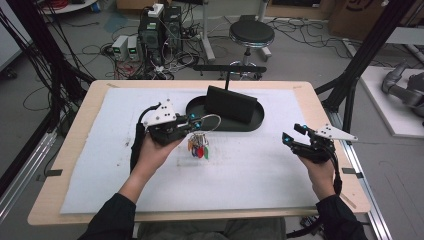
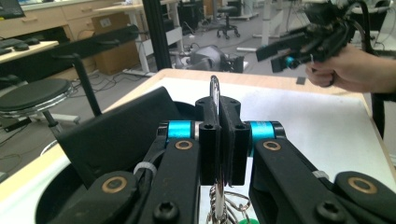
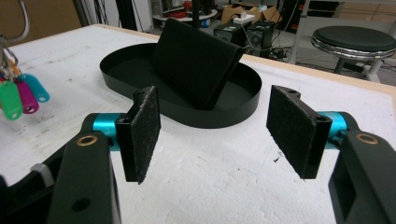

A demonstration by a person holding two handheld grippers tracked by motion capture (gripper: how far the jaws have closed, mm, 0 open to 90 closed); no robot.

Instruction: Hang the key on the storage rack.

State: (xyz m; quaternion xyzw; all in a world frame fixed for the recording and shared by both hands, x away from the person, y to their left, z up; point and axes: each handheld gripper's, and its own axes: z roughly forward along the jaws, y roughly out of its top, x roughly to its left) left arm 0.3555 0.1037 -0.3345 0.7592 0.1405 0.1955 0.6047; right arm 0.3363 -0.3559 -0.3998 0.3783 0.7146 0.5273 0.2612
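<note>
Over the white-padded table (image 1: 260, 170), left hand-held gripper (image 1: 192, 124) pinches the stiff wire ring (image 1: 210, 121) while light key tags (image 1: 198, 149) dangle loose below; right hand-held gripper (image 1: 292, 134) gapes empty.

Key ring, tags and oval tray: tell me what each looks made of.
Key ring: thin bright wire loop with a shine, likely steel. Tags: glossy green, magenta and blue, probably plastic. Tray: matte black, thin even wall, plastic or coated metal; cannot tell which.

No legible text or labels anywhere.
</note>
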